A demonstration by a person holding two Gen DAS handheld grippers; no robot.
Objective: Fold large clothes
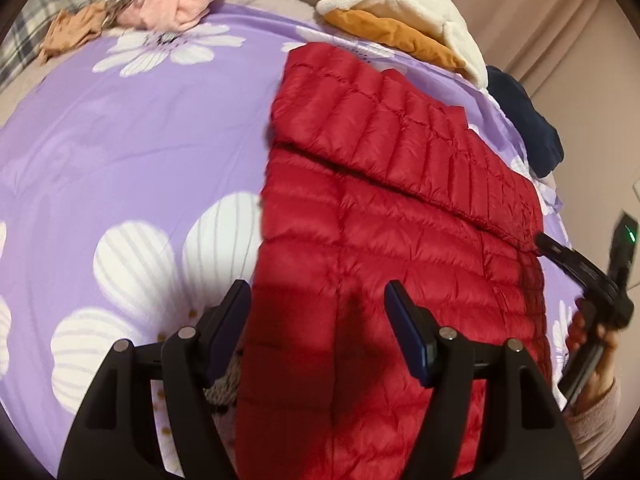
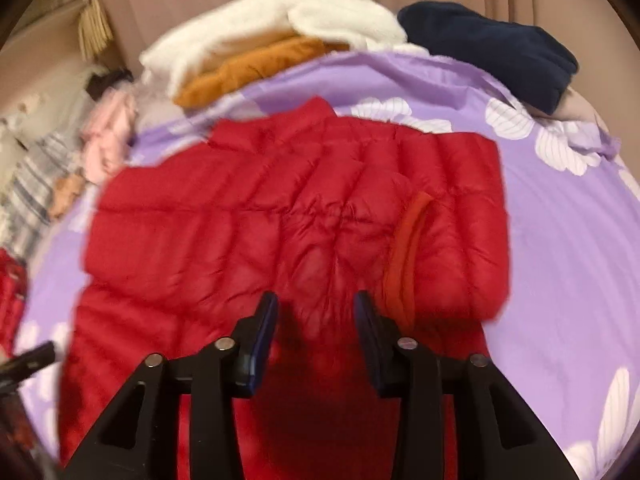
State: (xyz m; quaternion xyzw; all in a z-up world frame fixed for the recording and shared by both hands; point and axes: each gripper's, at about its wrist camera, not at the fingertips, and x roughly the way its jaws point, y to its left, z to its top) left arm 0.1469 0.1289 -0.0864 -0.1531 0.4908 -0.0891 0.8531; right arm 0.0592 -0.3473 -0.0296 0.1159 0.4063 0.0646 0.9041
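Careful: both hand-held grippers, left hand-held gripper (image 1: 318, 304) and right hand-held gripper (image 2: 316, 312), hang spread, pinching nothing. Your slippery red puffer jacket (image 1: 400, 208) may spring open; its folded sleeve (image 2: 432, 216) could slide off.

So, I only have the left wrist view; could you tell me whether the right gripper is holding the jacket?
Observer: No. The right gripper is open over the jacket, with nothing pinched between its pads.
Operator: Thank you. What lies nearest to it?
Observer: A cuff with an orange-red band, just to its right, at the end of a sleeve folded over the body.
Operator: And where is the collar?
Observer: The collar is at the far end, pointing toward the white fleece.
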